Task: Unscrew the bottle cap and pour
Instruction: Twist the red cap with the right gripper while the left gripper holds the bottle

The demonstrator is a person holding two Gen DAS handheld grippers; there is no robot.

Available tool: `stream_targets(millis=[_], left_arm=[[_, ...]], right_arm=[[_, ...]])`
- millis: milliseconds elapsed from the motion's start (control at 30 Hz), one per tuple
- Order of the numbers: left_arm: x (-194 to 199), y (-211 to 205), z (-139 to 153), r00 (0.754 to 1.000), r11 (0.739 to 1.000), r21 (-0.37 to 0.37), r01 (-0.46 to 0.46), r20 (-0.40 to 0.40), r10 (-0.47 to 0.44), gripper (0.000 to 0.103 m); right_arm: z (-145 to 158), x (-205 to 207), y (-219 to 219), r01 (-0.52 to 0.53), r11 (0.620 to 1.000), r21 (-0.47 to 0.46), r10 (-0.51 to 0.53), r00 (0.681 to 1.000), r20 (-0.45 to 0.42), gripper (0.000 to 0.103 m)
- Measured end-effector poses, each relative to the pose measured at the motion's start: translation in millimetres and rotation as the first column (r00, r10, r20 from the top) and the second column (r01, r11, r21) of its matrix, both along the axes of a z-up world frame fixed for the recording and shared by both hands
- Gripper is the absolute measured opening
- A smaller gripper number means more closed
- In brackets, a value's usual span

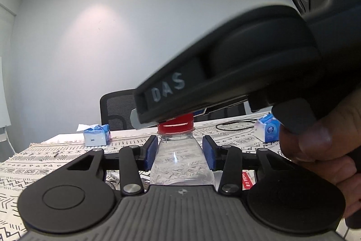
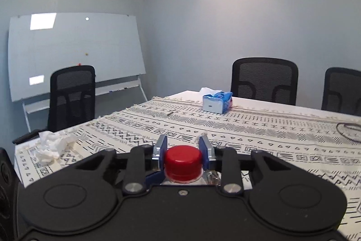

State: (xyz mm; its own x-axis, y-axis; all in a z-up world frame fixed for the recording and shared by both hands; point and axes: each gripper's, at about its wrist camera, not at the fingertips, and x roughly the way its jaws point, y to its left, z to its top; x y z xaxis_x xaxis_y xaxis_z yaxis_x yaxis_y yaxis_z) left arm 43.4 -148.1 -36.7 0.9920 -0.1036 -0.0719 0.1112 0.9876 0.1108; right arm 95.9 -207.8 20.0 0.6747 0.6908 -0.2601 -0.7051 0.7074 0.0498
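Gripping the thin, easily dented clear bottle (image 1: 181, 159) at its stiffer shoulder, the left gripper (image 1: 179, 154) pads press its sides while the right gripper (image 2: 183, 154), directly above, clamps the ribbed red cap (image 2: 182, 160).

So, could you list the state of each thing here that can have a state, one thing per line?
Red cap: still on the bottle, between the right gripper's pads.
Bottle: upright, clear, between the left gripper's pads.
Left gripper: pads at the bottle's shoulders; contact unclear.
Right gripper: closed on the red cap.
Tissue pack: open, a tissue sticking out.
Crumpled tissue: lying loose at the table's edge.
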Motion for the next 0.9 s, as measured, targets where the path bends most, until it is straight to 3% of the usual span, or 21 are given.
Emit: stream_targets(millis=[133,300,333,367,433,500,533,567,667,767,900], left_arm=[[-1,5,4,0.999,0.999,-0.021,0.033,-0.007,-0.033,0.040],[-6,-1,7,0.999,0.999,-0.007,0.037,0.012,-0.037,0.043],[-6,-4,6,1.000,1.000,0.007,0.025,0.011,-0.025,0.051],[-3,-5,4,1.000,1.000,0.018,-0.006,0.015,0.006,0.067],[1,-10,4,0.998,0.998,0.024,-0.052,0.019,0.052,0.075],[5,-11,0,0.999,0.999,0.029,-0.040,-0.012,0.040,0.075],[7,-11,-3,0.999,0.999,0.032,-0.031,-0.029,0.032,0.070],[10,-11,-6,0.998,0.999,0.030,-0.019,-0.054,0.020,0.056],[21,7,-6,0.997,1.000,0.000,0.010,-0.072,-0.010,0.055],[-2,15,-9,0.998,1.000,0.000,0.019,-0.068,-0.019,0.053],[10,23,-14,0.997,1.000,-0.015,0.024,-0.071,-0.025,0.052]], right_arm=[[3,13,-10,-0.070,0.997,0.014,0.071,0.997,-0.032,0.033],[6,16,-17,-0.036,0.998,0.044,0.040,0.996,-0.079,0.033],[6,13,-17,-0.025,0.999,0.043,0.028,0.997,-0.075,0.034],[5,11,-17,-0.017,0.999,0.041,0.019,0.997,-0.070,0.034],[5,7,-17,-0.005,0.999,0.039,0.008,0.998,-0.067,0.034],[5,7,-16,-0.001,0.999,0.038,0.003,0.998,-0.068,0.034],[5,6,-16,0.000,0.999,0.036,0.002,0.998,-0.068,0.034],[5,6,-15,0.004,0.999,0.033,-0.002,0.998,-0.069,0.035],[5,6,-12,0.023,1.000,0.007,-0.023,0.998,-0.063,0.035],[5,4,-4,0.038,0.999,-0.032,-0.039,0.999,-0.037,0.035],[5,0,2,0.053,0.997,-0.056,-0.053,0.999,0.000,0.033]])
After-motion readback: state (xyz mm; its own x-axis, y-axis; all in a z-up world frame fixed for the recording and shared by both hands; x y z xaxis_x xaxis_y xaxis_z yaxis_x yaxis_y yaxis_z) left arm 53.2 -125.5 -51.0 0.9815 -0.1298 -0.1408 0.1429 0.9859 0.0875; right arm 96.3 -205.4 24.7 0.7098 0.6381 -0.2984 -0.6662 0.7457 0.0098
